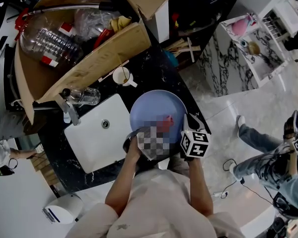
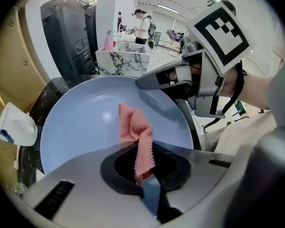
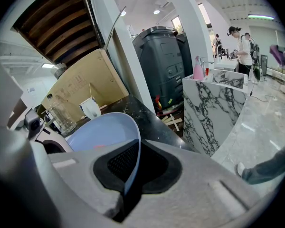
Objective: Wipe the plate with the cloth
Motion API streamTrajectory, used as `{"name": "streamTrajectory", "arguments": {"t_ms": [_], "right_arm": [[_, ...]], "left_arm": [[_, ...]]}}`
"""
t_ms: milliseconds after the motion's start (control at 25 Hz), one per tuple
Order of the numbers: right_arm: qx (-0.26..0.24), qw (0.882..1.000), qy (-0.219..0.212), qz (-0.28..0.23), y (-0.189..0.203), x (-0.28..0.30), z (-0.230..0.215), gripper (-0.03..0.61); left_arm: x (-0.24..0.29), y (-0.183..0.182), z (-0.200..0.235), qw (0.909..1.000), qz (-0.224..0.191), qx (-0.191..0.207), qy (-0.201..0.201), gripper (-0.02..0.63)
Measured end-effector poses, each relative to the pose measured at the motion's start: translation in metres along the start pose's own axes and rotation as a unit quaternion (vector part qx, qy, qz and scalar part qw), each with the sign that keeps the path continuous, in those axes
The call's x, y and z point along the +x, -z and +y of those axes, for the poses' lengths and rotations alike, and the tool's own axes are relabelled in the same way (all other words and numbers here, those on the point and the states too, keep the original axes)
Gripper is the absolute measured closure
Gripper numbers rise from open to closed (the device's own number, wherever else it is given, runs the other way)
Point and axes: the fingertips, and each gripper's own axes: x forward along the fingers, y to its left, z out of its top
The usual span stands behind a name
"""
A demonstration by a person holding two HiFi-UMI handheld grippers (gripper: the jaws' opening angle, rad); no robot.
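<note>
A round light-blue plate (image 1: 151, 108) is held over the black counter beside the sink. Its right rim runs edge-on between the jaws of my right gripper (image 3: 128, 179), which is shut on it; this gripper (image 1: 187, 124) carries a marker cube. A pink knitted cloth (image 2: 137, 132) lies folded on the plate's face (image 2: 80, 127) and trails down into my left gripper (image 2: 149, 184), which is shut on it at the plate's near edge. In the head view the cloth (image 1: 165, 121) shows on the plate's lower right, partly under a mosaic patch. The left gripper (image 1: 131, 142) is below the plate.
A white sink (image 1: 97, 133) with a faucet (image 1: 69, 110) lies left of the plate. Behind stand a white cup (image 1: 122, 76), a glass jar (image 1: 84, 96) and a big cardboard box (image 1: 89, 58) of clutter. A marble stand (image 3: 213, 108) and a seated person (image 1: 268, 162) are at the right.
</note>
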Motion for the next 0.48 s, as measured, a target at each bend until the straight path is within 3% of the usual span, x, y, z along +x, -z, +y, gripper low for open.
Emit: {"name": "streamTrajectory", "arguments": {"t_ms": [480], "right_arm": [[-0.002,1.0,-0.002,0.003,-0.001,0.0,0.0,0.561]], "left_arm": [[-0.008,0.012,0.024,0.9985,-0.005,-0.036,-0.042,0.584]]}}
